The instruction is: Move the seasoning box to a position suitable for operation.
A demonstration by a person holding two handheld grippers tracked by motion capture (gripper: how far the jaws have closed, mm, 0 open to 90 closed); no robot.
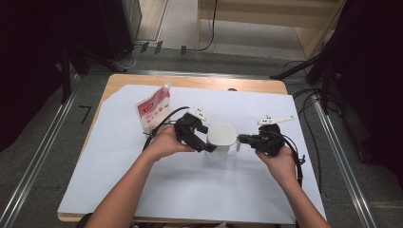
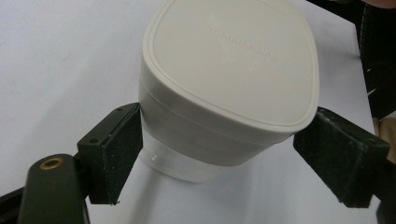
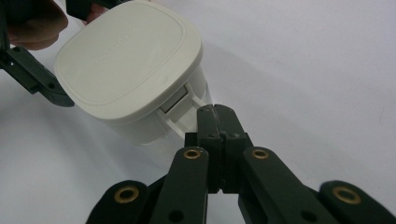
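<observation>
On the white sheet [image 1: 190, 190]: one lidded container [image 1: 222, 139], one pouch [image 1: 154, 108], two grippers.

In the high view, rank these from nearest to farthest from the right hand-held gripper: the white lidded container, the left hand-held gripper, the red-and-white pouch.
1. The white lidded plastic container, just left of the right hand-held gripper, at its jaw tips.
2. The left hand-held gripper, on the container's far left side.
3. The red-and-white printed pouch, standing toward the table's back left.

Lighting: even overhead light brightening the white sheet [image 1: 190, 185]; upper corners falling into darkness. Soft shadows lying under the container [image 2: 229, 84]. Near jaws blurring slightly.
</observation>
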